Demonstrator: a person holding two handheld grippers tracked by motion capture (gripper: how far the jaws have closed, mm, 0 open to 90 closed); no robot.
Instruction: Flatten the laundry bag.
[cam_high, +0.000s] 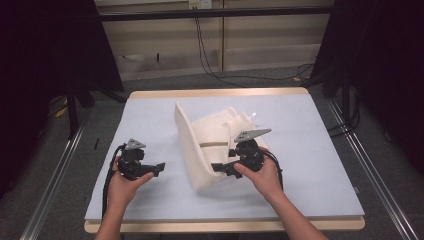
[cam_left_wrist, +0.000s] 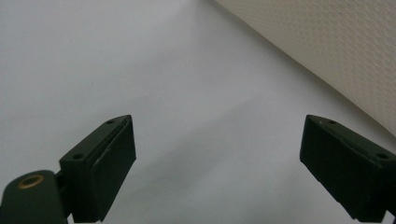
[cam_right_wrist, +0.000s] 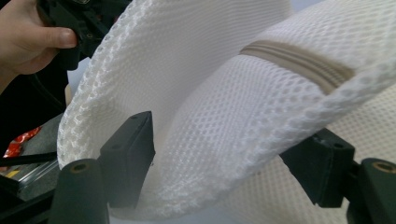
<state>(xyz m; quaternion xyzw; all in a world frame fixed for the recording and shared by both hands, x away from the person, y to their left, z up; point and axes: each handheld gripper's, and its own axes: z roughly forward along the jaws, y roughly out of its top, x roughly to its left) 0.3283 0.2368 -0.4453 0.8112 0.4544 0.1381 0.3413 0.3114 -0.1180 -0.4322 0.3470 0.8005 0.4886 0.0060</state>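
A white mesh bag lies crumpled on the pale blue table, its left side standing up as a tall fold. A beige zip band runs across it. My right gripper is at the bag's front edge. In the right gripper view its jaws stand wide with a rolled fold of the mesh between them, the pads not squeezing it. My left gripper rests low over the table to the left of the bag, open and empty, with the mesh off to its upper right.
Bare tabletop lies under the left gripper. The person's left hand appears behind the fold in the right gripper view. Black curtains flank the table, cables run over the floor behind it, and metal rails run beside it.
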